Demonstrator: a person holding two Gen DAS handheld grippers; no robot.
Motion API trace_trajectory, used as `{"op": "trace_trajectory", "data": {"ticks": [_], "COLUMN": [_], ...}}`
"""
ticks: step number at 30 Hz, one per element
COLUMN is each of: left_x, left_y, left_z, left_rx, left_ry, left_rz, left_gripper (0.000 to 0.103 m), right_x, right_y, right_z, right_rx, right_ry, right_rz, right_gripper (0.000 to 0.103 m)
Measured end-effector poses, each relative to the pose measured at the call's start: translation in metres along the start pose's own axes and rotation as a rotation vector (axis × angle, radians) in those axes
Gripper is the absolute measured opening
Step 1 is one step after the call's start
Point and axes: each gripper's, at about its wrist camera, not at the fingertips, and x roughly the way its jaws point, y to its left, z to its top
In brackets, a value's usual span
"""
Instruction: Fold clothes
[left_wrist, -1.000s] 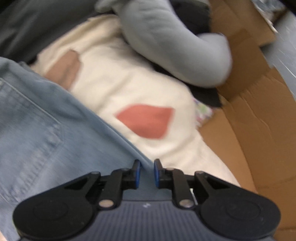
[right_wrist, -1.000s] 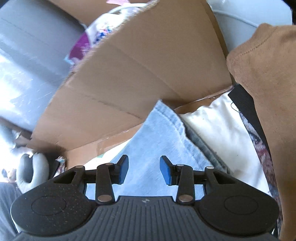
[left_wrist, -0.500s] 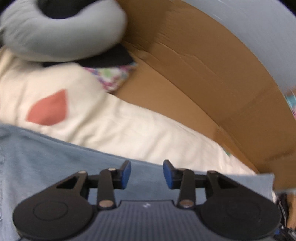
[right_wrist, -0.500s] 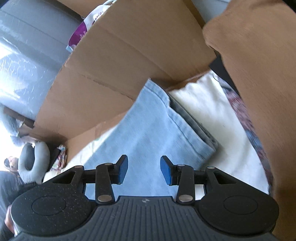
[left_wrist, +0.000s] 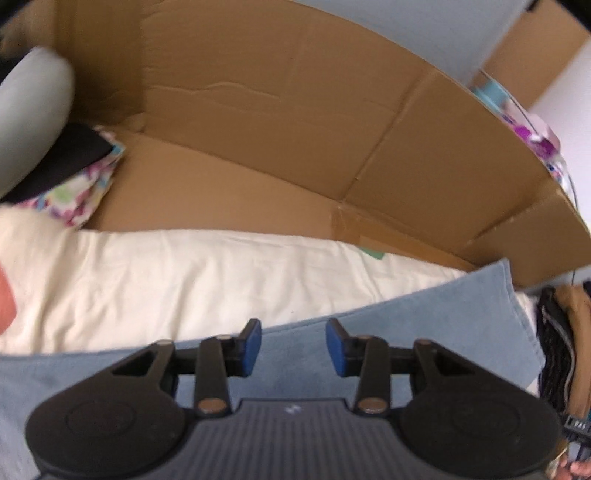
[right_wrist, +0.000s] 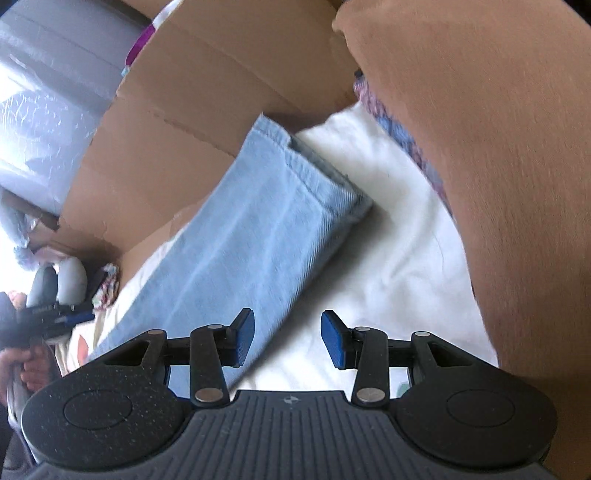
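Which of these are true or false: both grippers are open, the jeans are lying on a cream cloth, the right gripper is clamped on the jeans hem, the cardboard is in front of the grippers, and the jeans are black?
1. Both grippers are open. True: the left gripper and the right gripper each show a wide gap with nothing between the pads.
2. The jeans lie on a cream cloth. True.
3. The right gripper is clamped on the jeans hem. False: it is open, and the hem lies ahead of it.
4. The cardboard is in front of the grippers. True: it rises beyond the cloth.
5. The jeans are black. False: they are light blue denim.
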Motion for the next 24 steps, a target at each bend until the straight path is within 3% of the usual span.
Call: {"op": "trace_trajectory", "data": {"ticks": [2, 15, 18, 24], "left_x": [0.006, 0.051, 0.053, 0.045], "left_y": [-0.002, -0.036, -0.05, -0.105], "left_z": [-0.001, -0.032, -0.033, -0.049], "left_rx": [0.103, 0.419, 0.461, 0.61], "left_ry": [-0.025, -0.017, -0.011, 0.021], "left_rz": [-0.026, 0.059, 0.091, 0.044], "left_gripper": [0.041, 0.041, 0.04, 0.041], "right_x": [0.001, 0.01, 0.017, 0.029], "right_y": [-0.001, -0.005, -0.008, -0.009], "right_z": [-0.003, 0.0, 0.001, 0.002], "right_rx": [-0.013, 0.024, 0.043, 0.087], "right_ry": [0.013, -0.012, -0.021, -0.05], "right_rz": [-0.007, -0.01, -0.013, 0.013], "right_gripper": [0.047, 0.047, 0.047, 0.048]}}
